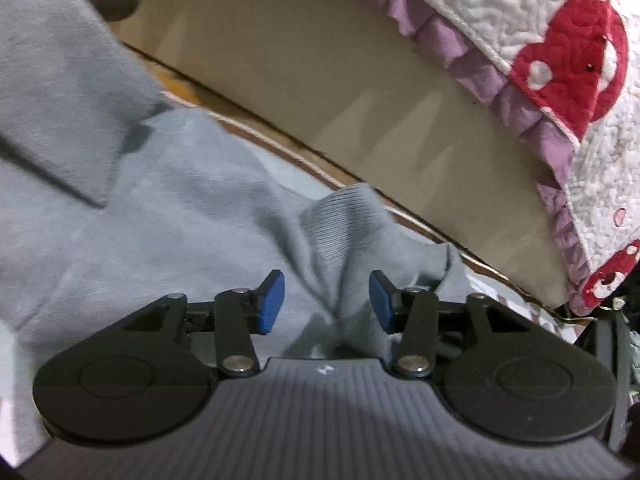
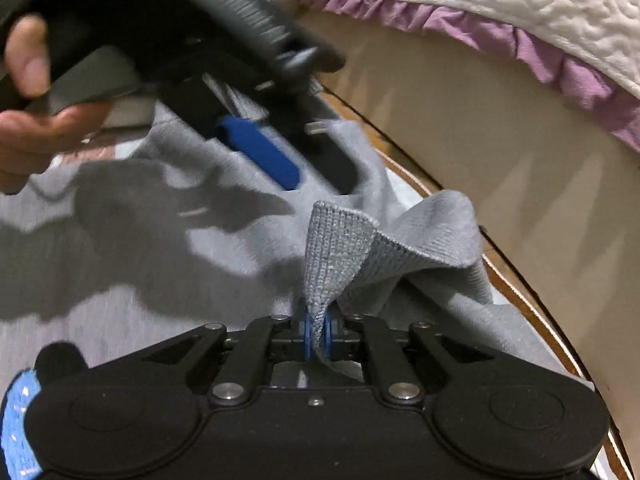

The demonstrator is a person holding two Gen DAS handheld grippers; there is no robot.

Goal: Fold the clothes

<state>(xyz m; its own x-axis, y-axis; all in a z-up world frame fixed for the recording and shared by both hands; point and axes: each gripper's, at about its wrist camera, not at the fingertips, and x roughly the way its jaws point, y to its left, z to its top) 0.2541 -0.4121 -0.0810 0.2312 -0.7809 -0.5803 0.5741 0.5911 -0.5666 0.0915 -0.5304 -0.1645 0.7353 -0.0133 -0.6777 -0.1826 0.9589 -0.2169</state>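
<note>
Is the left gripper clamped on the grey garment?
No, the left gripper's blue pads stand apart, with the grey garment loose between them.

Left gripper (image 2: 280, 152) motion-blurred; grey garment (image 2: 120, 288) cut off at frame edges.

Both views are evenly and fairly brightly lit from above. In the right wrist view, a hard-edged dark shadow (image 2: 160, 216) falls across the grey garment (image 2: 120, 312), and the left tongs (image 2: 276, 160) and the hand (image 2: 36, 92) holding them are smeared by motion blur. In the left wrist view the garment's upper left is soft and blurred. Fisheye distortion bows the pale bed side panel (image 1: 360, 92) and the quilt (image 1: 540, 40) edge into curves, and the frame corners darken.
</note>
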